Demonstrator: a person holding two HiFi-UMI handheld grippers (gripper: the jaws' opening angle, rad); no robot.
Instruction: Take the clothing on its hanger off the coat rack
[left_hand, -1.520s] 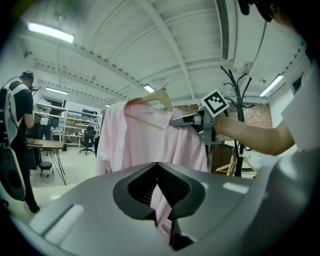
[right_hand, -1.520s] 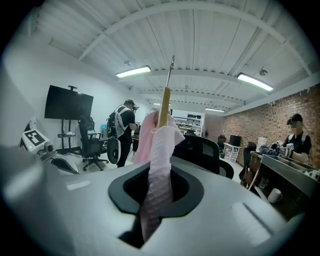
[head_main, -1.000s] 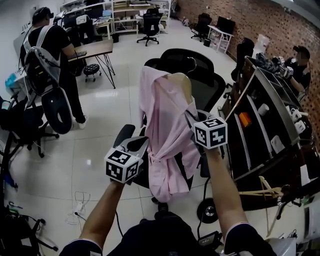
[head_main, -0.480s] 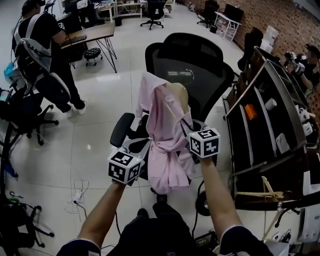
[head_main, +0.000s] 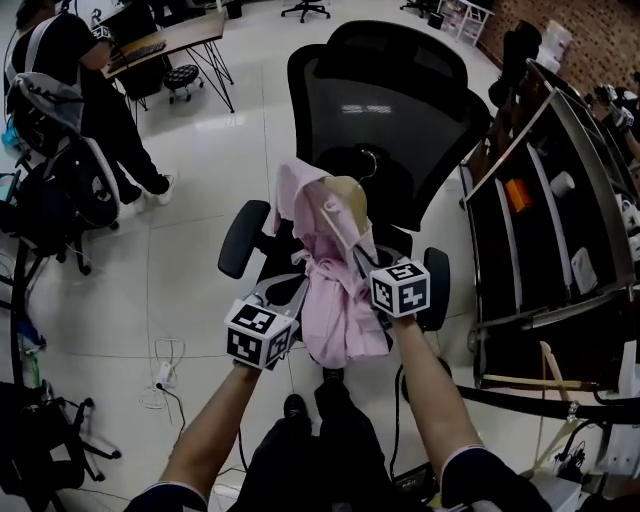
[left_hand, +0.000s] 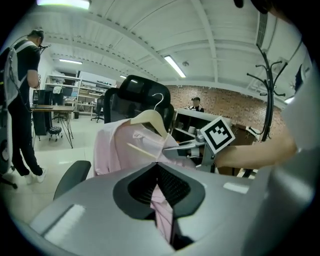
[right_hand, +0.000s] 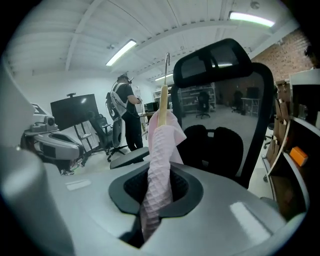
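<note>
A pink garment (head_main: 335, 290) hangs on a wooden hanger (head_main: 348, 192) with a metal hook, held in the air over a black office chair (head_main: 400, 110). My left gripper (head_main: 296, 287) is shut on the garment's lower left fabric; in the left gripper view pink cloth (left_hand: 162, 212) runs between the jaws of the left gripper (left_hand: 162, 177). My right gripper (head_main: 362, 258) is shut on the garment's right side just below the hanger. The right gripper view shows a bunched pink fold (right_hand: 159, 165) clamped in the right gripper (right_hand: 157, 187), with the hanger (right_hand: 163, 105) standing above it.
A black coat rack (left_hand: 270, 95) stands at the right in the left gripper view. Dark shelving (head_main: 540, 230) runs along the right. A person (head_main: 60, 80) with a backpack stands at the far left by a desk (head_main: 165, 40). Cables (head_main: 165, 375) lie on the white floor.
Both grippers and the hung garment have come lower and closer to the chair. The garment now hangs over the chair's seat. The grips have not changed.
</note>
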